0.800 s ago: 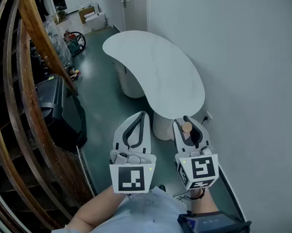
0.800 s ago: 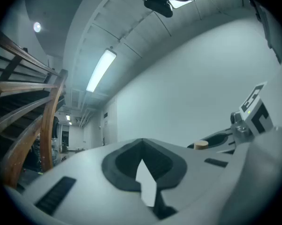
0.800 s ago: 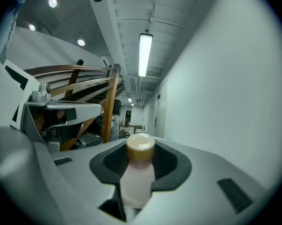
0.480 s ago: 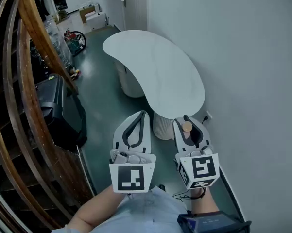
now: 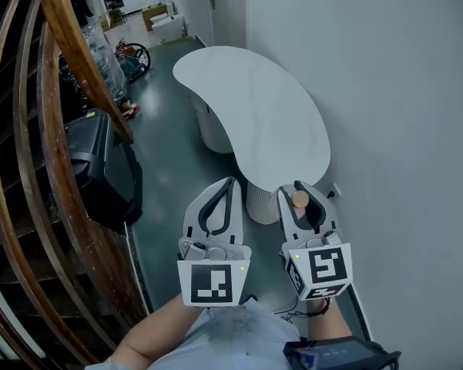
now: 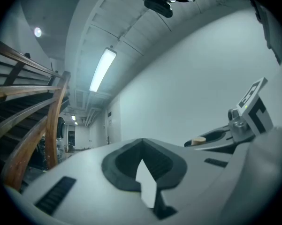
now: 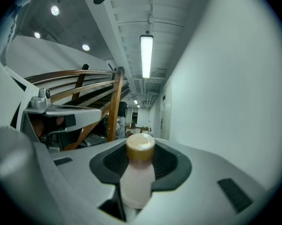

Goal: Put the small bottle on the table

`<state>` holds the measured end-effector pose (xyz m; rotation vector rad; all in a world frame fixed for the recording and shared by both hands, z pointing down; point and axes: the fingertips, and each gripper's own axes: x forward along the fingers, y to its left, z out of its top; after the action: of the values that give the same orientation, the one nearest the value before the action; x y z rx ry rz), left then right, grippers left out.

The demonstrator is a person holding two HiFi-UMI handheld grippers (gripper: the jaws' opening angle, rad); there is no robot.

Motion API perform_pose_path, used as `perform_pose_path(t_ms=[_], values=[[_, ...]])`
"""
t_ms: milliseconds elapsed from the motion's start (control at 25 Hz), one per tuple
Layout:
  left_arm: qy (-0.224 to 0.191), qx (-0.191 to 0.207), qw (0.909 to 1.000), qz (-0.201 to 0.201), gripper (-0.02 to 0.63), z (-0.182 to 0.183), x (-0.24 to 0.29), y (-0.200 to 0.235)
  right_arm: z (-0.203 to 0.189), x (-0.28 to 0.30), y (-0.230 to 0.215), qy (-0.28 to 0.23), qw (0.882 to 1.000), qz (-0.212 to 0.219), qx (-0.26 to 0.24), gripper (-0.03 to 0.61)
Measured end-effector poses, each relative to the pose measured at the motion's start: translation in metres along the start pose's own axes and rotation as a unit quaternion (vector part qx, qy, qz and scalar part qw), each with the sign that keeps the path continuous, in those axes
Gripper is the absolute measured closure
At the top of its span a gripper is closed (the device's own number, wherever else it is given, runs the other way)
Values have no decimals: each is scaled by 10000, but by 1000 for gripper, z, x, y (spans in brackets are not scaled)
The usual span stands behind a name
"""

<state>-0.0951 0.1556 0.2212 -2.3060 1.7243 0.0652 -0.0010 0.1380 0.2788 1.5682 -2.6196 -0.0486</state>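
My right gripper (image 5: 303,195) is shut on a small pale bottle with a tan cap (image 5: 300,200); the right gripper view shows the small bottle (image 7: 137,172) upright between the dark pads. My left gripper (image 5: 225,187) is shut with nothing in it, its jaws meeting at the tips (image 6: 141,146). Both grippers hang side by side above the green floor, just short of the near end of the white kidney-shaped table (image 5: 254,114), whose top is bare.
A white wall (image 5: 400,129) runs along the right. A wooden stair railing (image 5: 54,91) and a black box (image 5: 100,168) stand at the left. Two white pedestals (image 5: 258,199) carry the table. A bicycle and boxes (image 5: 135,48) sit far down the corridor.
The view has shifted slightly, so the table and corridor sit a little further right and lower. Both grippers keep the same pose, and the bottle stays held.
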Motion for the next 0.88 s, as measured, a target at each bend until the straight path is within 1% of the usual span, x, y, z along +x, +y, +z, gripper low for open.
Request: perform_pose_path(t_ms=[40, 160, 240, 280, 320, 440, 480, 560, 600, 640, 680, 720, 800, 840, 880], values=[[27, 195, 9998, -40, 615, 0, 1, -4, -1, -1, -3, 18, 10000, 29, -9, 465], [107, 461, 9989, -35, 615, -4, 5, -10, -6, 3, -14, 41, 9999, 105, -30, 465], [211, 951, 9951, -164, 615, -8, 10, -11, -10, 9, -19, 61, 9999, 126, 12, 465], [264, 1087, 9935, -205, 615, -10, 13, -11, -13, 11, -21, 86, 9999, 137, 34, 465], [310, 1134, 9928, -225, 615, -13, 16, -10, -16, 13, -22, 117, 9998, 145, 47, 465], [385, 1128, 9925, -279, 615, -23, 32, -6, -23, 27, -28, 202, 9997, 124, 70, 465], [384, 1002, 9939, -255, 615, -27, 38, -3, -25, 33, -31, 231, 9996, 103, 83, 465], [375, 366, 9986, -74, 615, -37, 52, 4, -29, 46, -38, 276, 9995, 44, 114, 465], [377, 89, 9992, -6, 615, -42, 60, 8, -30, 52, -42, 285, 9995, 8, 128, 465], [387, -101, 9992, 26, 615, -46, 69, 11, -32, 59, -46, 290, 9995, -29, 140, 465], [400, -90, 9992, -17, 615, -49, 78, 13, -33, 67, -49, 297, 9994, -62, 151, 465], [406, 103, 9990, -127, 615, -51, 87, 16, -33, 76, -52, 305, 9994, -87, 156, 465], [377, 618, 9966, -403, 615, -53, 107, 21, -31, 95, -57, 314, 9993, -123, 142, 465], [356, 772, 9951, -508, 615, -54, 117, 24, -30, 104, -60, 318, 9993, -152, 140, 465], [339, 633, 9961, -505, 615, -56, 126, 27, -28, 112, -63, 322, 9992, -188, 144, 465]])
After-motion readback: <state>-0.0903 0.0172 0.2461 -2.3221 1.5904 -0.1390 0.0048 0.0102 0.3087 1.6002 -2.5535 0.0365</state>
